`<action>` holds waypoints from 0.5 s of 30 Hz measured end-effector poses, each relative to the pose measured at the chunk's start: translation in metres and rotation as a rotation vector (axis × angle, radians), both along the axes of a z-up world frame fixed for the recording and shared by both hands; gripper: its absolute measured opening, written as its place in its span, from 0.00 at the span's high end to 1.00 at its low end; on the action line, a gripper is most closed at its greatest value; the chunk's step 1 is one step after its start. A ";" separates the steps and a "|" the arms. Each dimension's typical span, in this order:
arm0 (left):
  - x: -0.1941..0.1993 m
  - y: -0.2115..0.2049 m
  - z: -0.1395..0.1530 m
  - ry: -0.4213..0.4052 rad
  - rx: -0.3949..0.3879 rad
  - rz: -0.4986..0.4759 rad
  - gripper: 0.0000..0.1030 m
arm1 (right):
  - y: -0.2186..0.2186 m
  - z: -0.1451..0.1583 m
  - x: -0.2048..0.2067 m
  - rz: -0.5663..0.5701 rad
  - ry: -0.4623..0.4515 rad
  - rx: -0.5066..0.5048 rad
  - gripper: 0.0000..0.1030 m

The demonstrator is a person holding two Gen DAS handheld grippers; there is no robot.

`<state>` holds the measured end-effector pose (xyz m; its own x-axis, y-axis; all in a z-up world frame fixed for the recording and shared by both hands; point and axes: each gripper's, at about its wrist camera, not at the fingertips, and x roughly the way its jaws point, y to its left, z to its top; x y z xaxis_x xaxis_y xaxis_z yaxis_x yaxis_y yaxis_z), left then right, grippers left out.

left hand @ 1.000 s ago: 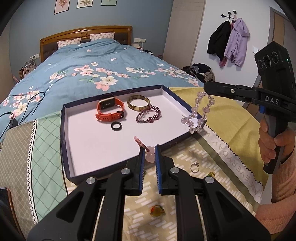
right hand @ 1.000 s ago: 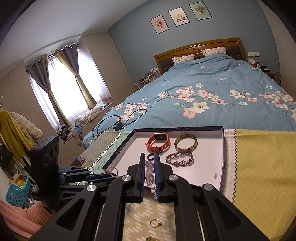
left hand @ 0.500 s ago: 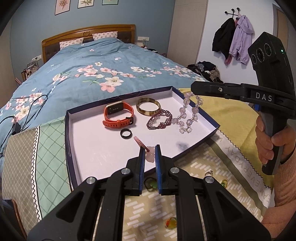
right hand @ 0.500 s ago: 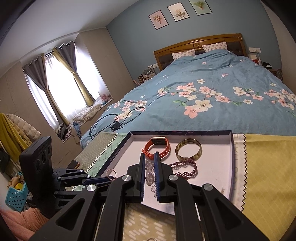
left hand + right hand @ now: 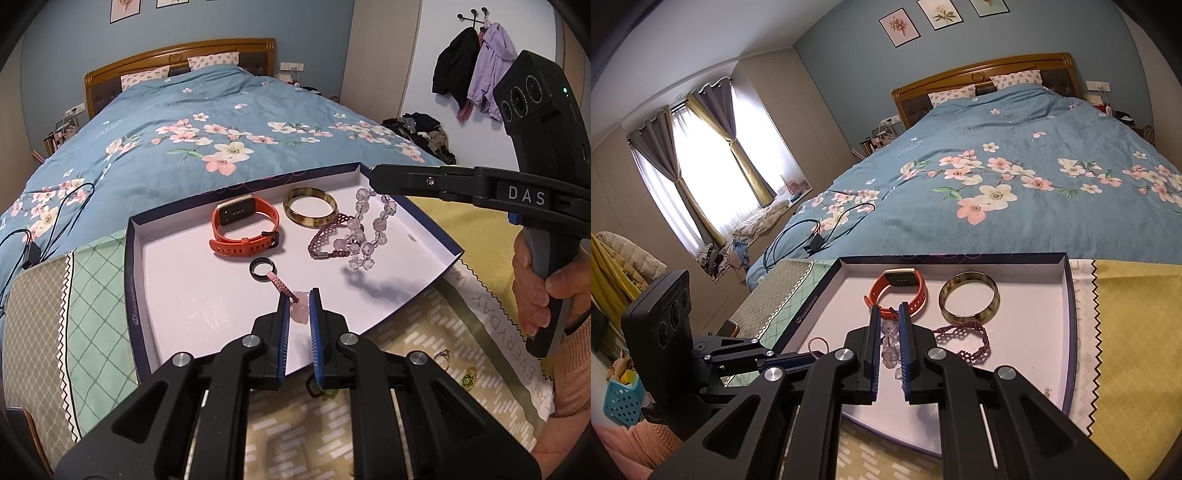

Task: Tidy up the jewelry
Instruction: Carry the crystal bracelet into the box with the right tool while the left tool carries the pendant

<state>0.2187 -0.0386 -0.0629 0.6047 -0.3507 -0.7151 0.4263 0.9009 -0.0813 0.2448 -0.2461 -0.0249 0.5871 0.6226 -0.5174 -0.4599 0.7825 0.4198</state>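
Jewelry tray point(image 5: 133, 280) holds four pieces; each claw grips one.

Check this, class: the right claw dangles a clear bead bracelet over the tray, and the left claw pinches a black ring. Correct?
Not quite. The left claw pinches a pink pendant on a braided cord; the black ring lies loose in the tray, as the left wrist view shows. The right claw does dangle the clear bead bracelet.
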 end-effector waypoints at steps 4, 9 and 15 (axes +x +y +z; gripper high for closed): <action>0.006 -0.003 -0.004 0.009 0.009 -0.001 0.89 | 0.002 -0.002 0.004 0.005 0.007 0.000 0.92; 0.014 -0.005 -0.010 0.027 0.017 0.009 0.89 | 0.003 -0.005 0.010 0.006 0.019 0.009 0.92; 0.023 -0.011 -0.014 0.039 0.040 0.007 0.89 | 0.001 -0.012 0.019 -0.009 0.042 0.006 0.92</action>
